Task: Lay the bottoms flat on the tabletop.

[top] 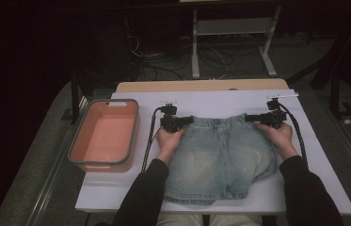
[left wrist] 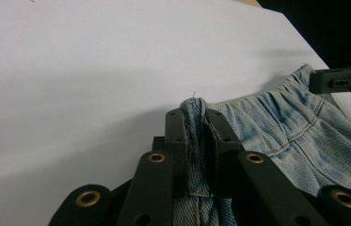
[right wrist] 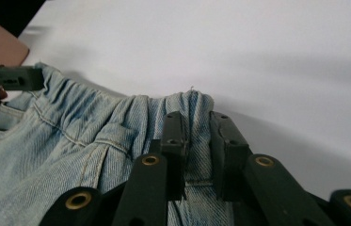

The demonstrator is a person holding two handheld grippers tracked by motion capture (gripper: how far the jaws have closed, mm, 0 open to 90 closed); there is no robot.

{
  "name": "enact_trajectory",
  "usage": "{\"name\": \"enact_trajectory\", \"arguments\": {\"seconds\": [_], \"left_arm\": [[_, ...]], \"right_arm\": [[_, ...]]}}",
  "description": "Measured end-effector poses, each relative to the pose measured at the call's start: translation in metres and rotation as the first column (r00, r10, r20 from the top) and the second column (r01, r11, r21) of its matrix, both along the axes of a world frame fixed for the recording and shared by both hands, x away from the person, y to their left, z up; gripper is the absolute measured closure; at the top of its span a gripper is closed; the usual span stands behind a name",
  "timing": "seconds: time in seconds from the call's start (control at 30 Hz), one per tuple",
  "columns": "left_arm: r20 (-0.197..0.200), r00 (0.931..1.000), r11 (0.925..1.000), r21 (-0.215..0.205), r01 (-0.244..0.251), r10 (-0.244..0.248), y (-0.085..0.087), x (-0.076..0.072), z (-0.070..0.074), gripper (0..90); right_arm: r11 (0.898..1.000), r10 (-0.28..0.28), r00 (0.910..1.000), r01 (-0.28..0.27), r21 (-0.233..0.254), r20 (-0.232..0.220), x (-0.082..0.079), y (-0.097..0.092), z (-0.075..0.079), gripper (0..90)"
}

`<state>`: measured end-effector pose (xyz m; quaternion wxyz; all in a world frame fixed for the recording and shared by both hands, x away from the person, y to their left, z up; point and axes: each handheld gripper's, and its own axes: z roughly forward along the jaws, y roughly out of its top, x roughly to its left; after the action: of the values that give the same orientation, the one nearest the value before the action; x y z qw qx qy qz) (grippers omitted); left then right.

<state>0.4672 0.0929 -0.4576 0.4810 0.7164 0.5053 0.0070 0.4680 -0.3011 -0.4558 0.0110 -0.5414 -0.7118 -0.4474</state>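
The left gripper is clamped on a bunched fold of the waistband of the denim shorts; in the left gripper view the cloth stands pinched upright between its two black jaws. The right gripper is likewise closed on a gather of the same waistband at the other corner. In the high view the left gripper sits at about 10 o'clock from the shorts' middle and the right gripper at about 2 o'clock, their jaws pointing inward toward each other along the waistband. Both forearms, in dark sleeves, come up from 6 o'clock, the left hand and right hand resting on the shorts' outer edges.

The shorts lie flat on the white sheet covering the table, waistband toward 12 o'clock, leg hems toward 6 o'clock near the sheet's near edge; their long axis runs from 12 to 6. Bare white sheet lies beyond the waistband. A pink plastic bin stands at 9 o'clock, just beside the left forearm.
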Motion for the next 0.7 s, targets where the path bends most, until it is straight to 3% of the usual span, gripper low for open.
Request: {"name": "enact_trajectory", "arguments": {"seconds": [0.27, 0.57, 0.7], "left_arm": [[0.025, 0.9985, 0.9988, 0.001, -0.048, 0.048, 0.0, 0.009, 0.001, 80.8], [0.071, 0.9953, 0.9976, 0.019, -0.067, 0.065, 0.002, 0.02, 0.009, 80.6], [0.072, 0.9957, 0.9977, 0.031, -0.061, 0.058, 0.003, 0.022, 0.006, 80.3]], "right_arm": [[1.0, -0.006, 0.9998, 0.006, -0.01, 0.018, 0.023, 0.005, 0.002, 76.0], [1.0, -0.018, 0.9989, 0.018, -0.019, 0.043, 0.032, 0.011, 0.007, 75.9], [1.0, -0.02, 0.9984, 0.021, -0.014, 0.053, 0.035, 0.012, 0.007, 75.8]]}}
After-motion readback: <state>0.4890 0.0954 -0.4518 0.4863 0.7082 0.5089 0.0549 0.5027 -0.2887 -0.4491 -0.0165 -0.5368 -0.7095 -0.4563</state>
